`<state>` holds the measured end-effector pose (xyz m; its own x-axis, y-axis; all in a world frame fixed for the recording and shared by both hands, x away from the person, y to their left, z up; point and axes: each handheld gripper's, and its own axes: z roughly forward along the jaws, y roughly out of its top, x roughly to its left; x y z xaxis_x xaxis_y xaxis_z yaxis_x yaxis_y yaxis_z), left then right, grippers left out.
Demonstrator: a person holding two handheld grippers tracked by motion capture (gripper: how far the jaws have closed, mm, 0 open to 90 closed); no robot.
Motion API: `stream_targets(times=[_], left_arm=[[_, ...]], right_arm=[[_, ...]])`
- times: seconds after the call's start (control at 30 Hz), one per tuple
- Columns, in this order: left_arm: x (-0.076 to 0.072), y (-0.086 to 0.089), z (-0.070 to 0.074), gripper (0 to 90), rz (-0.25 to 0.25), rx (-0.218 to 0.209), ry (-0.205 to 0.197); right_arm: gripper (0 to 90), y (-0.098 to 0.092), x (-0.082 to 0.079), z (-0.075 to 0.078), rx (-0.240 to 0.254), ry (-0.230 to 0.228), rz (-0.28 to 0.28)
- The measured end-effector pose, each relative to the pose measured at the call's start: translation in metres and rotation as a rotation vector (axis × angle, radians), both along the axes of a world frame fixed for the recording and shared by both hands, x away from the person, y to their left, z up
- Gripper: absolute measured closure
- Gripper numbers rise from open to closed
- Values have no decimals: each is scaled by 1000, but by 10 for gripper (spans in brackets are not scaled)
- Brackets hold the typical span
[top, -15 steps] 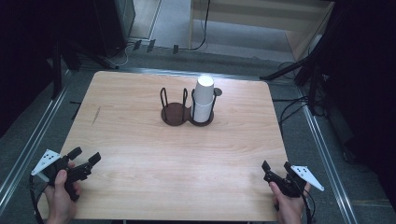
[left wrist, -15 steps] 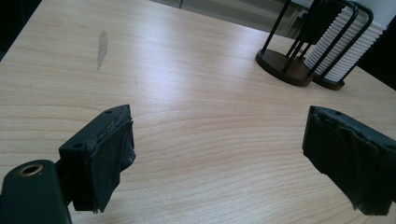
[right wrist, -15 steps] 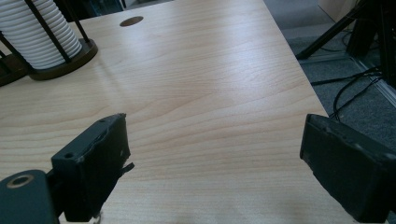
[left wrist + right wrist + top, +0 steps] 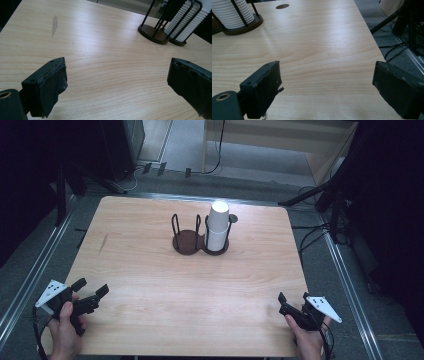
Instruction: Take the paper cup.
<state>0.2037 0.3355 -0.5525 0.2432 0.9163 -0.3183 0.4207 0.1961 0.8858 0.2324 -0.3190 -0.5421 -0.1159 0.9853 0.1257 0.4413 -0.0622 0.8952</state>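
White cups point(image 4: 218, 226) stand stacked in the holder's point(image 4: 201, 240) right ring, mid-table point(image 4: 150, 285). Both grippers, left point(image 4: 91, 296) and right point(image 4: 292, 305), wait at the near edge, jaws spread and empty. Approach level; pinch the top cup's rim only.

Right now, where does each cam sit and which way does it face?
High view: overhead, looking forward and down at the table; both hands, left gripper, right gripper.
Left gripper view: low between its open jaws, facing the cup rack.
Right gripper view: low between its open jaws, facing the far edge.
Shared: the cup stack.
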Motion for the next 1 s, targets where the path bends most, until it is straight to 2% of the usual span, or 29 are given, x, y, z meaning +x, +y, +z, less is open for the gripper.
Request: stream_targets(times=[0.13, 0.3, 0.4, 0.53, 0.73, 1.0], left_arm=[[0, -1, 0, 20, 5, 2, 4], [1, -2, 0, 20, 3, 20, 12], [1, -3, 0, 20, 0, 28, 14], [1, -4, 0, 19, 4, 34, 18], [2, -5, 0, 20, 0, 41, 22], [2, -6, 0, 20, 0, 48, 24]], right_arm=[[79, 2, 3, 2, 1, 2, 5], [78, 9, 4, 7, -19, -8, 16], [79, 14, 6, 13, -1, -15, 18], [80, 21, 12, 21, 5, -15, 23], [94, 32, 22, 29, -20, -20, 33], [94, 50, 34, 44, -23, -46, 79]])
